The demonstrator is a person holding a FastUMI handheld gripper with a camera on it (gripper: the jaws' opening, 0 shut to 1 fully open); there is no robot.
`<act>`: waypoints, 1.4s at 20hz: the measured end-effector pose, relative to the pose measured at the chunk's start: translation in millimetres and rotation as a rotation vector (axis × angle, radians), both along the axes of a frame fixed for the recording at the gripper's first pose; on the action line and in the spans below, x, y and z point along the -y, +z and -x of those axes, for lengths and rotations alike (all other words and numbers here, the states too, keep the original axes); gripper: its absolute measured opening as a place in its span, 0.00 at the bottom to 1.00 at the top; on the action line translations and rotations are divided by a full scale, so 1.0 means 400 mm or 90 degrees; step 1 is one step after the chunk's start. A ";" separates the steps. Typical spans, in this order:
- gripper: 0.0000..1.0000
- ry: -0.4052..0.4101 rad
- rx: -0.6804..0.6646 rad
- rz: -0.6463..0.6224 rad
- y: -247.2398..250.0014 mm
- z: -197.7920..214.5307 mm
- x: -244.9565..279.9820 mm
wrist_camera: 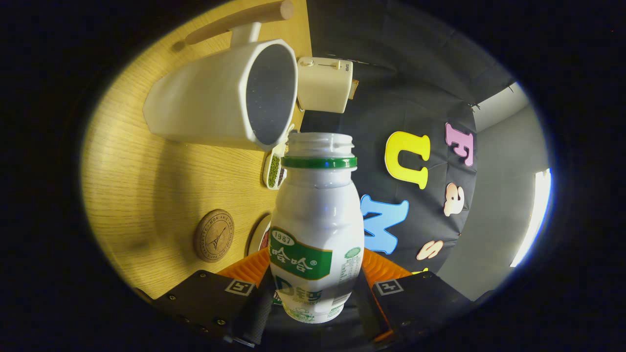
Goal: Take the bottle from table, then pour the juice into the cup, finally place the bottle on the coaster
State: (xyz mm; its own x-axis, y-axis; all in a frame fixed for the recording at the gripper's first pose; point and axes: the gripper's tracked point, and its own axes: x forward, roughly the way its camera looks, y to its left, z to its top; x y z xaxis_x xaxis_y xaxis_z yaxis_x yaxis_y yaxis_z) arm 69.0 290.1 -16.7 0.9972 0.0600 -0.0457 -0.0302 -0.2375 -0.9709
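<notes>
A white bottle [317, 230] with a green neck ring and green label sits between my fingers, uncapped, its mouth pointing away from me. My gripper [315, 288] is shut on the bottle, both pads pressing its lower body. The whole view is rolled sideways, so the bottle is tipped over toward the table. Just beyond the bottle's mouth stands a large white cup [220, 100] with a wooden handle, its dark opening facing the bottle. A round cork coaster [214, 235] lies on the wooden table [142, 186], beside the bottle's body and nearer to my fingers than the cup.
A cream-coloured toaster-like box [324, 84] stands past the cup near the table's edge. A small white dish of green beans [275, 171] lies between the cup and the bottle's neck. Another plate rim [257, 234] peeks out beside the coaster, behind the bottle.
</notes>
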 end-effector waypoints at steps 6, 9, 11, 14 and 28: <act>0.74 0.008 0.008 0.016 0.003 0.003 -0.007; 0.74 0.007 0.011 0.022 0.006 0.006 -0.009; 0.74 0.010 0.019 0.034 0.012 0.007 -0.013; 0.74 0.015 0.028 0.043 0.014 0.009 -0.017; 0.74 0.031 0.057 0.102 0.033 0.009 -0.035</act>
